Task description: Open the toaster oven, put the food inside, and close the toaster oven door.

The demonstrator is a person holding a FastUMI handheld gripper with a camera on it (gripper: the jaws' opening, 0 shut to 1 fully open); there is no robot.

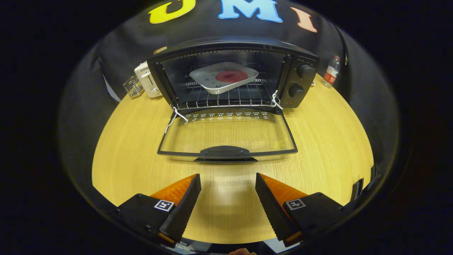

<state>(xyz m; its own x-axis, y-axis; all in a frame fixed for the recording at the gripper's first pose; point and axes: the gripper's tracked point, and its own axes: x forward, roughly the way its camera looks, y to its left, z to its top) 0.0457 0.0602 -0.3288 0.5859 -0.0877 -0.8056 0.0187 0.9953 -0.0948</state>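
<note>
Food [231, 76] sits on its white plate [208, 78] inside the toaster oven [300, 85]. Your gripper [228, 180] fingers spread apart, empty, before the lowered door [226, 153].

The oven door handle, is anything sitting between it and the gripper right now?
Nothing visible. The gripper is open, its fingers apart over bare table, and the door handle lies just ahead of them. The glass door is folded down flat, with the food plate already on the rack inside.
</note>
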